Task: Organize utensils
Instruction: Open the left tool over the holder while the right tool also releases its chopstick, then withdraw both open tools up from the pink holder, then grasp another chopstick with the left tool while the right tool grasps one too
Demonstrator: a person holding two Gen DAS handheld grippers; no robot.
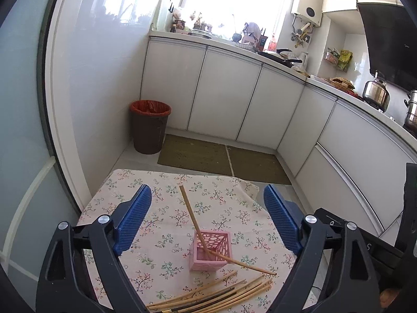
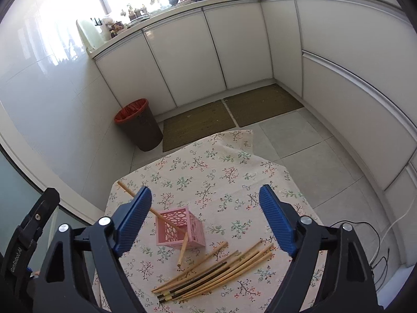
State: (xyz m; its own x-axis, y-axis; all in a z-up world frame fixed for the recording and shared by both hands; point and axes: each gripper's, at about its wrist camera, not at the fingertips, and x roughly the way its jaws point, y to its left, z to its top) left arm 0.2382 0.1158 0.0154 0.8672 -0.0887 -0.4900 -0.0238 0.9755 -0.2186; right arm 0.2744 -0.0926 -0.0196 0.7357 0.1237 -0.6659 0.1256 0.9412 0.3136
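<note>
A pink perforated square holder (image 1: 210, 251) stands on a small table with a floral cloth (image 1: 161, 208). Two wooden chopsticks lean in it, one pointing up and away (image 1: 189, 210), one sticking out to the right (image 1: 245, 264). Several loose chopsticks (image 1: 221, 293) lie in a pile in front of the holder. My left gripper (image 1: 207, 219) is open and empty above the holder. In the right wrist view the holder (image 2: 179, 228) and the pile (image 2: 219, 271) lie between the open, empty fingers of my right gripper (image 2: 206, 219).
A brown bin with a red liner (image 1: 149, 127) stands on the floor by the wall. White cabinets (image 1: 221, 96) run along the back and right. Two green mats (image 1: 221, 157) lie on the floor. A cable (image 2: 383, 245) lies on the floor at right.
</note>
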